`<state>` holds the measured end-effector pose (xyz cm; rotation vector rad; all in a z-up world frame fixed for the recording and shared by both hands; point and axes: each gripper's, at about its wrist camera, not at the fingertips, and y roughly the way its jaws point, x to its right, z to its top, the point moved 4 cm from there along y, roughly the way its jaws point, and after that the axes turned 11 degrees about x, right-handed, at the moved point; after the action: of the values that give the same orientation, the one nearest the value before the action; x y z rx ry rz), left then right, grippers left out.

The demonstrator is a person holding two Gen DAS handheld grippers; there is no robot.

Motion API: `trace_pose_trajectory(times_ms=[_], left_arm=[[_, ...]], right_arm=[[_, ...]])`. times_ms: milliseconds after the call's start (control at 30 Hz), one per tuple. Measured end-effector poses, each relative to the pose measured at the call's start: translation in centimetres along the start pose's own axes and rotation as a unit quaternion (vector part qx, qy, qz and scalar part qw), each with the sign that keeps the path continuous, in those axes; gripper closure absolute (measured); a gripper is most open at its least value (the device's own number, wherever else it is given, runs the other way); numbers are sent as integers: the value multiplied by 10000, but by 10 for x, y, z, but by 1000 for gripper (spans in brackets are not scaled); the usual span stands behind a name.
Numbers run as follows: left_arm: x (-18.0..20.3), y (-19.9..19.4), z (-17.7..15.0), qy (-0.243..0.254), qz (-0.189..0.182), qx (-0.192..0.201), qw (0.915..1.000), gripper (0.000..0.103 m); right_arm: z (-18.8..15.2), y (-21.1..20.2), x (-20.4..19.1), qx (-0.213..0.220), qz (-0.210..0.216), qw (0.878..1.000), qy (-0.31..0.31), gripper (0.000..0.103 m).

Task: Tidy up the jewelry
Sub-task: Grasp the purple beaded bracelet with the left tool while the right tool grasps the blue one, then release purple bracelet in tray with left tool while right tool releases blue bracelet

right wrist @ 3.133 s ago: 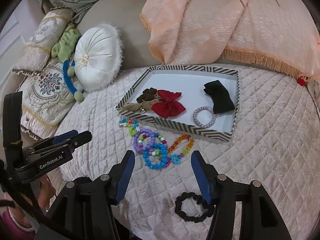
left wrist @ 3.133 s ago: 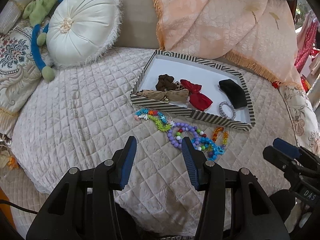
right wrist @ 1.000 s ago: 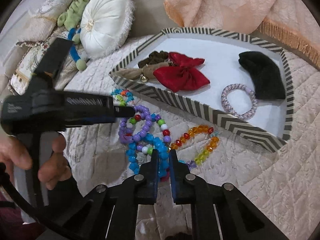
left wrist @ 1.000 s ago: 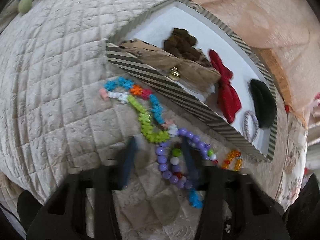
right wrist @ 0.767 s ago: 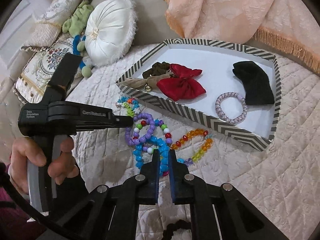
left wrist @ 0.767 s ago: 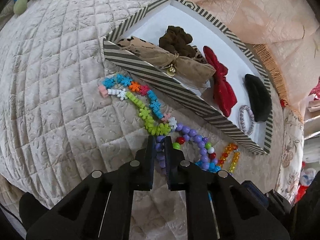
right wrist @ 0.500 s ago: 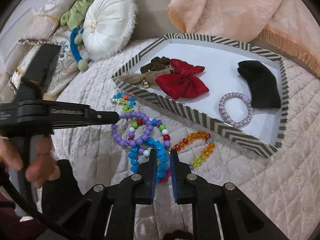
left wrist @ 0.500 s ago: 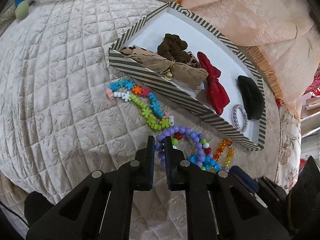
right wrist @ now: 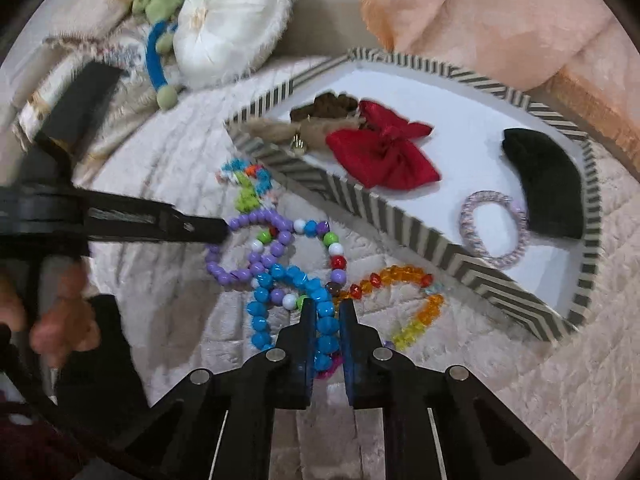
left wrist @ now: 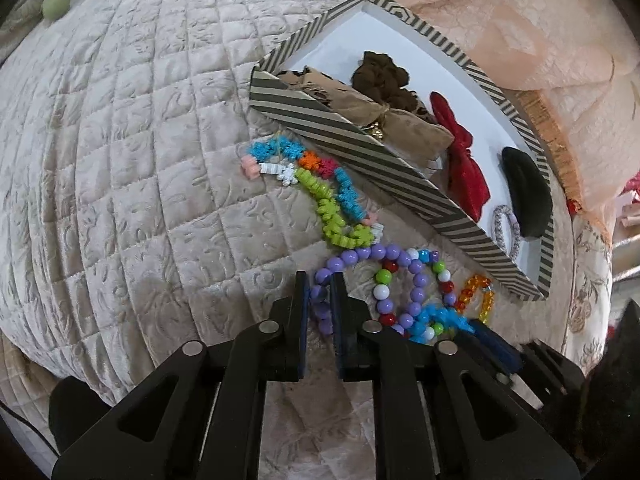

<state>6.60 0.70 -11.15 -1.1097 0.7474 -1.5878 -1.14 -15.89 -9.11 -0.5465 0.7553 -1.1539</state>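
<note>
Fingers of the left gripper (left wrist: pixel 319 286) grasp a stretch of the purple bead bracelet (left wrist: pixel 362 256); their jaws have just been opening a little, yet the purple beads sit pinched between the pads. Three seconds back both pairs stood wide apart above the quilted bed (left wrist: pixel 120 160); a second ago each had dropped onto the bead heap. Fingers of the right gripper (right wrist: pixel 328 312) are clenched on the blue bead bracelet (right wrist: pixel 272 280), jaws just closing again onto it. Just beyond the right tips lies the amber bracelet (right wrist: pixel 404 280), loose; past the left tips lies the snowflake bracelet (left wrist: pixel 328 200), also untouched. Farther out sits the striped tray (right wrist: pixel 360 204), holding bows and hair ties. Since the strands look interlaced, I judge that pulling them apart comes first, before either goes to the tray.
</note>
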Motion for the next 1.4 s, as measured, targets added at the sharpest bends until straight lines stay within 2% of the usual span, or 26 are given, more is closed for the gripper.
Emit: trace_pose_trajectory(times_ms=[33, 100, 267, 300, 367, 400, 533, 967, 1200, 1400], left_arm=[[1, 0, 0, 6, 17, 10, 10000, 74], [3, 2, 0, -48, -64, 17, 10000, 64], [15, 8, -2, 135, 193, 132, 9996, 63], [17, 9, -2, 219, 240, 157, 9993, 64], [18, 9, -3, 375, 321, 217, 9985, 90], [18, 11, -3, 399, 252, 174, 9987, 94], [11, 3, -3, 325, 55, 112, 9994, 95], [20, -76, 7, 523, -281, 594, 9965, 95], [34, -110, 17, 709, -318, 926, 9927, 95], [40, -119, 26, 850, -171, 1153, 9895, 95]], right_arm=[[0, -7, 1, 60, 52, 10000, 53, 92], [-2, -24, 5, 178, 113, 9997, 147, 92], [-12, -46, 14, 269, 192, 9985, 431, 93], [-12, -49, 15, 300, 195, 9982, 480, 92], [-14, -57, 16, 350, 215, 9977, 540, 93], [-13, -61, 17, 392, 212, 9974, 573, 93], [-9, -77, 17, 582, 268, 9956, 684, 93], [14, -113, 10, 979, 268, 9930, 610, 93], [25, -126, 7, 1109, 210, 9922, 529, 93], [37, -129, 9, 1186, 157, 9915, 508, 93]])
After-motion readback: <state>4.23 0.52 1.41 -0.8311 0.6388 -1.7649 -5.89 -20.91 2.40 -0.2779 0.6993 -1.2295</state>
